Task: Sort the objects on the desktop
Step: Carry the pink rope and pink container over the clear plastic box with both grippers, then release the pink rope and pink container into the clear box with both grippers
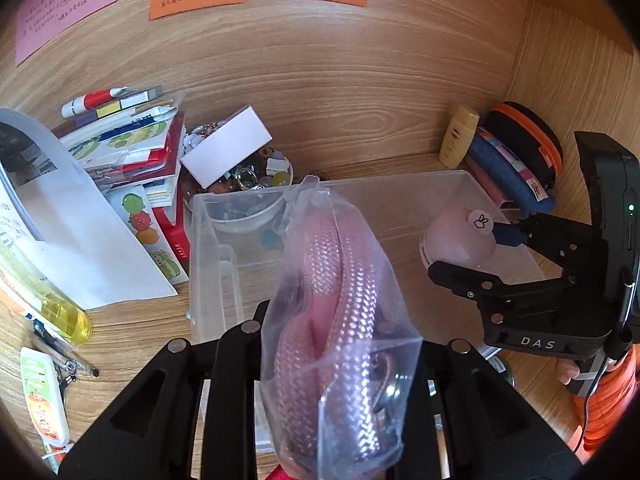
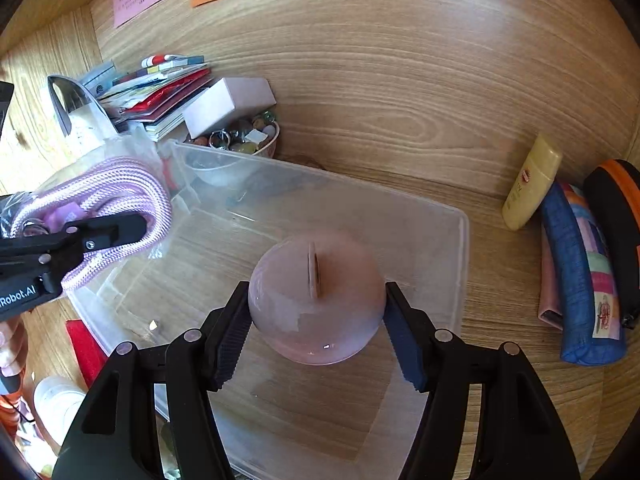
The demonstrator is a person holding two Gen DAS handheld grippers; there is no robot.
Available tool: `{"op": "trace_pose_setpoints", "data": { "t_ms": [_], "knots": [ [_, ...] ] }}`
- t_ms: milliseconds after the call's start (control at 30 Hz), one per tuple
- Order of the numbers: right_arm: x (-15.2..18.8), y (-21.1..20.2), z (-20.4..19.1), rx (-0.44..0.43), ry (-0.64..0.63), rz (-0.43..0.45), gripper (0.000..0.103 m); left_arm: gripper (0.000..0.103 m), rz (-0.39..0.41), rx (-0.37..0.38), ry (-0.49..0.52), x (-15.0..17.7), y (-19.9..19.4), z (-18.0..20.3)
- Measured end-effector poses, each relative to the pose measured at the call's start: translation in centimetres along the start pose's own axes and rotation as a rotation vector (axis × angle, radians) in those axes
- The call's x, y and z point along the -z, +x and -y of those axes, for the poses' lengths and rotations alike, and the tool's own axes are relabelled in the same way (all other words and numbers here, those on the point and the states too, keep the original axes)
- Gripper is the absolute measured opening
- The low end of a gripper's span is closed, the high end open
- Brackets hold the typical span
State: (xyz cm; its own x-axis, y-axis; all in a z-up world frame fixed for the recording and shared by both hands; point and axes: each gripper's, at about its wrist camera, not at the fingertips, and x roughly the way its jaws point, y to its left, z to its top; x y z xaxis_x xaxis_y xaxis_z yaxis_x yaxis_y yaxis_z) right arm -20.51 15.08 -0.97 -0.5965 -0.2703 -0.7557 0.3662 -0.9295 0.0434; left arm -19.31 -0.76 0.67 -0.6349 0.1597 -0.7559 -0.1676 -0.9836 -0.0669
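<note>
1. The left gripper point(image 1: 340, 360) pinches a bagged pink rope point(image 1: 332, 300) over the clear box point(image 1: 218, 248).
2. The right gripper point(image 2: 316, 320) squeezes a pink round jar point(image 2: 316, 300) above it.
3. Neither is in yet; books point(image 1: 132, 148) at 10 o'clock wait.

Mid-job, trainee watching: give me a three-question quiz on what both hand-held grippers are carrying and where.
1. True or false: the right hand-held gripper grips a pink round jar over the clear plastic bin.
2. What does the left hand-held gripper hold? A) the yellow bottle B) a bagged pink cord C) a pen
3. Fill in: the white box rests on a ___ of trinkets.

Key: 1 true; 2 B; 3 bowl.
</note>
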Motion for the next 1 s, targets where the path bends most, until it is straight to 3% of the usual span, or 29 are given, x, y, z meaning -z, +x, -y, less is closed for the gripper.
{"op": "trace_pose_setpoints", "data": {
  "t_ms": [300,533,633,700,1000],
  "knots": [
    [-0.4,0.5,-0.5,0.002,-0.037,-0.016,0.061,0.021,-0.071,0.009,-0.005,0.2,2.8,0.4],
    [-0.7,0.3,-0.4,-0.005,-0.043,-0.011,0.061,0.026,-0.071,-0.002,0.006,0.6,2.7,0.7],
    [-0.7,0.3,-0.3,-0.007,-0.043,-0.015,0.063,0.038,-0.059,-0.01,0.013,0.5,2.4,1.1],
    [-0.8,0.2,-0.1,-0.014,-0.043,-0.013,0.062,0.053,-0.037,-0.013,0.014,0.4,1.7,1.2],
    [-0.8,-1.2,-0.4,-0.002,-0.05,0.015,0.073,0.072,0.037,-0.034,0.041,0.6,-1.6,2.0]
  ]
}}
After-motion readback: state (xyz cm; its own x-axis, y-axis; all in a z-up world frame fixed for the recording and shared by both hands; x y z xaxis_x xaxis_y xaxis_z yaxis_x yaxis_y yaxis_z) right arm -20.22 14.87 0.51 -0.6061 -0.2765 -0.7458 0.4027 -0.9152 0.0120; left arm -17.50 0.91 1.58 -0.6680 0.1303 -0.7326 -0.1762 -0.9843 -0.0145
